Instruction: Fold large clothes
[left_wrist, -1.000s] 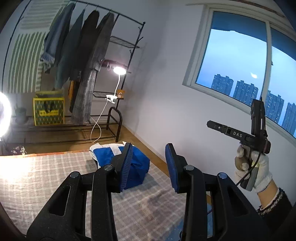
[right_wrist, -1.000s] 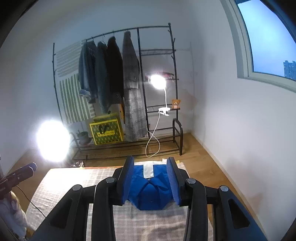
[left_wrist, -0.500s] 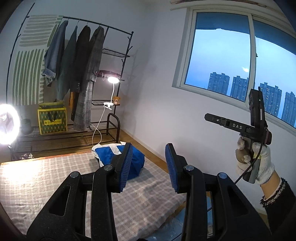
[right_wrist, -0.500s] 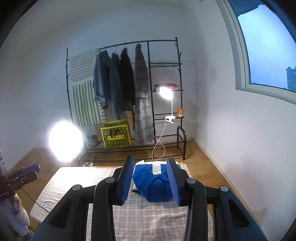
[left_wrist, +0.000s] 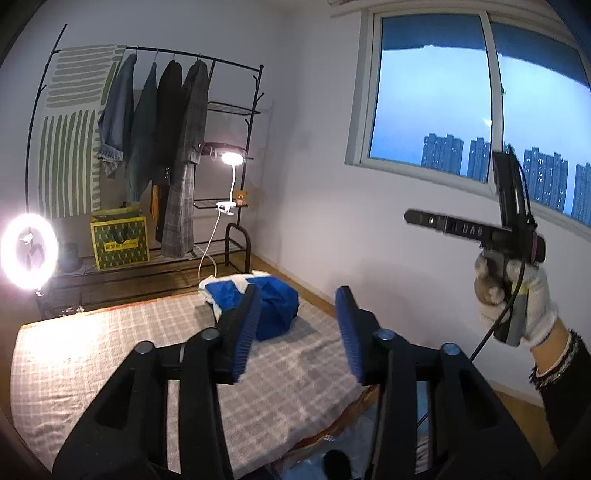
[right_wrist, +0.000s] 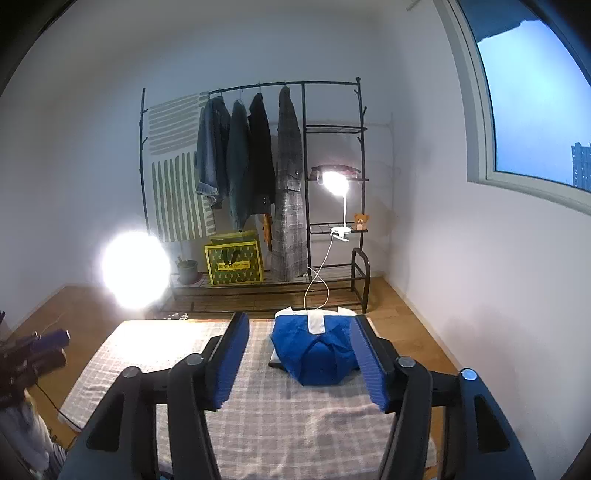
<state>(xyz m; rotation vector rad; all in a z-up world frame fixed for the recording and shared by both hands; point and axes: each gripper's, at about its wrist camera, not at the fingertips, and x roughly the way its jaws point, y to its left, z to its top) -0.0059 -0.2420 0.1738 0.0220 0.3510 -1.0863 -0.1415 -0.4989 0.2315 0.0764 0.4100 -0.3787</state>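
A folded blue and white garment lies at the far right end of the checked cloth on the table; it also shows in the left wrist view. My left gripper is open and empty, held well above and back from the table. My right gripper is open and empty, also raised, with the garment seen between its jaws but far beyond them. The right gripper's body and the gloved hand holding it show in the left wrist view.
A black clothes rack with hanging coats stands behind the table, with a yellow bag and a lit clip lamp. A bright ring light stands at the left. A window fills the right wall. Wooden floor surrounds the table.
Both grippers have pulled up and back from the table, so the garment looks smaller and farther. The right gripper's jaws have opened wider. The garment has not moved.
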